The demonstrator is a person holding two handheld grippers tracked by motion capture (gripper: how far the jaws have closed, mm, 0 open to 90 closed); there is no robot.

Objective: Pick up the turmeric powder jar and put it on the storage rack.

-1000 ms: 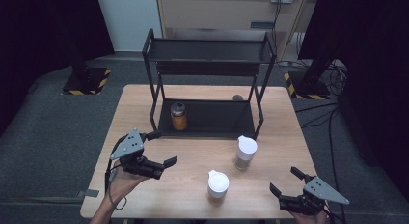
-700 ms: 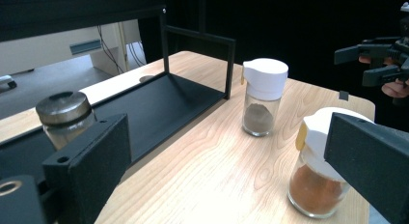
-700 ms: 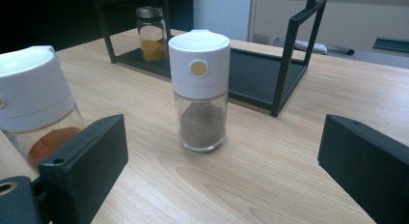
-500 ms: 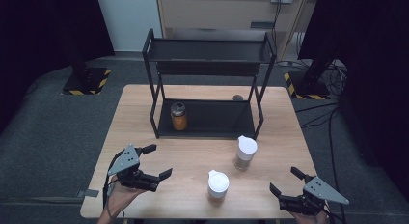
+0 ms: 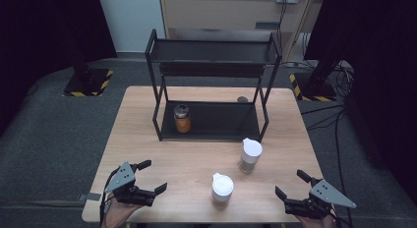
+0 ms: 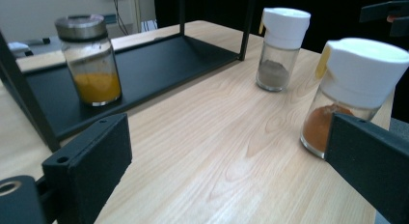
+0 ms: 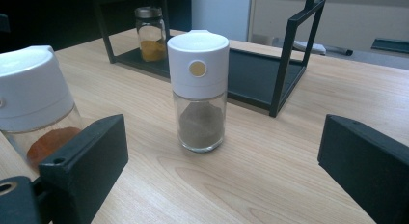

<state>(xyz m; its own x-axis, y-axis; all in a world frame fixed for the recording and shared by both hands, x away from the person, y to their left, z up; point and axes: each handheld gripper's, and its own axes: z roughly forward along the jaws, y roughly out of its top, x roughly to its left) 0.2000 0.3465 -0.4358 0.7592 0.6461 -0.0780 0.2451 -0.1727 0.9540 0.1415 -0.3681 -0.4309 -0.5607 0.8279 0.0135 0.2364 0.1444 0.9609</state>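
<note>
A black two-tier rack [image 5: 211,75] stands at the back of the wooden table [image 5: 147,139]. On its lower shelf sits a metal-lidded jar of yellow powder [image 5: 182,118] [image 6: 90,60] [image 7: 150,33]. Two white-capped shakers stand in front: one with grey powder [image 5: 250,155] [image 6: 280,48] [image 7: 199,89], one with orange powder [image 5: 221,188] [image 6: 349,91] [image 7: 34,105]. My left gripper [image 5: 147,178] [image 6: 226,156] is open at the front left. My right gripper [image 5: 292,184] [image 7: 224,151] is open at the front right, and nothing is between its jaws.
A small dark round object [image 5: 242,99] lies on the table behind the rack. The table's front edge runs just under both hands. Bare wood stretches between the left gripper and the rack.
My left gripper has drawn back toward the front edge of the table, still open. The right gripper and the jars have stayed put.
</note>
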